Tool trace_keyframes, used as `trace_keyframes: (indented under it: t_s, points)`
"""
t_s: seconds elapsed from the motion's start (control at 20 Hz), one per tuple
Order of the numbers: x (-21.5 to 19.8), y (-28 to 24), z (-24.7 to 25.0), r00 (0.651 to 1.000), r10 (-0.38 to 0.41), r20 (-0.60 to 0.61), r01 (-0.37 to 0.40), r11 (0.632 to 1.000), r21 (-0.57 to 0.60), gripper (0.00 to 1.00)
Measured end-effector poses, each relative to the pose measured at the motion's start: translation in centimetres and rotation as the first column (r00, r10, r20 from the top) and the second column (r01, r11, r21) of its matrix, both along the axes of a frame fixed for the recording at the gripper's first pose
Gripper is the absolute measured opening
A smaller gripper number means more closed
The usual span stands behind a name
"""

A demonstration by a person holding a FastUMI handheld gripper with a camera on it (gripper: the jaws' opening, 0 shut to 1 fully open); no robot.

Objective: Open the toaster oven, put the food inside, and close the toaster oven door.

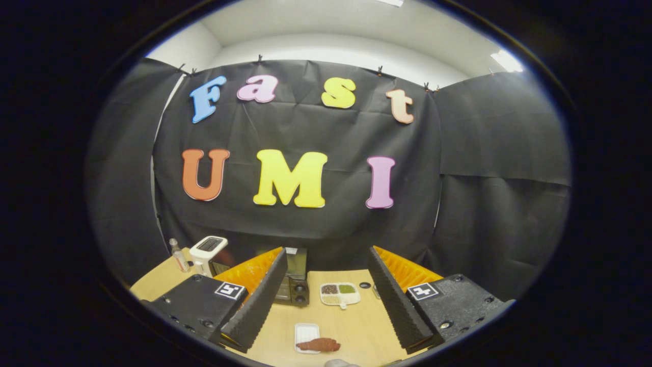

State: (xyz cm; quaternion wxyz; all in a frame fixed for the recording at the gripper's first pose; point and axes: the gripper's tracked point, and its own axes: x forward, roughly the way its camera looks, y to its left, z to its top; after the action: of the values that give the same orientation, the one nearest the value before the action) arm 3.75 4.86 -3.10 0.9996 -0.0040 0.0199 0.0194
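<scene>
My gripper (326,341) hangs open above the wooden table (356,321), fingers wide apart with nothing between them. The black toaster oven (294,283) stands at the back of the table, partly hidden behind my left finger (257,306); its knobs face me and its door looks closed. A brown piece of food (319,345) lies on the near end of a small white tray (307,336), on the table between my fingertips and below them.
A white divided dish (340,294) with brown and green fillings sits right of the oven. At the back left stand a white appliance (208,251) and a small clear bottle (179,256). Black cloth walls close off the back and sides.
</scene>
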Motion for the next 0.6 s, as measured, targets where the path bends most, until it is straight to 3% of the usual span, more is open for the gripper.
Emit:
trace_keyframes:
  t_s: [0.3, 0.6]
  points:
    - [4.4, 4.7, -3.0, 1.000, 0.008, 0.002, -0.008, 1.000, 0.019, 1.00]
    - [11.4, 14.4, -8.8, 0.994, 0.100, -0.044, -0.098, 0.994, 0.044, 1.00]
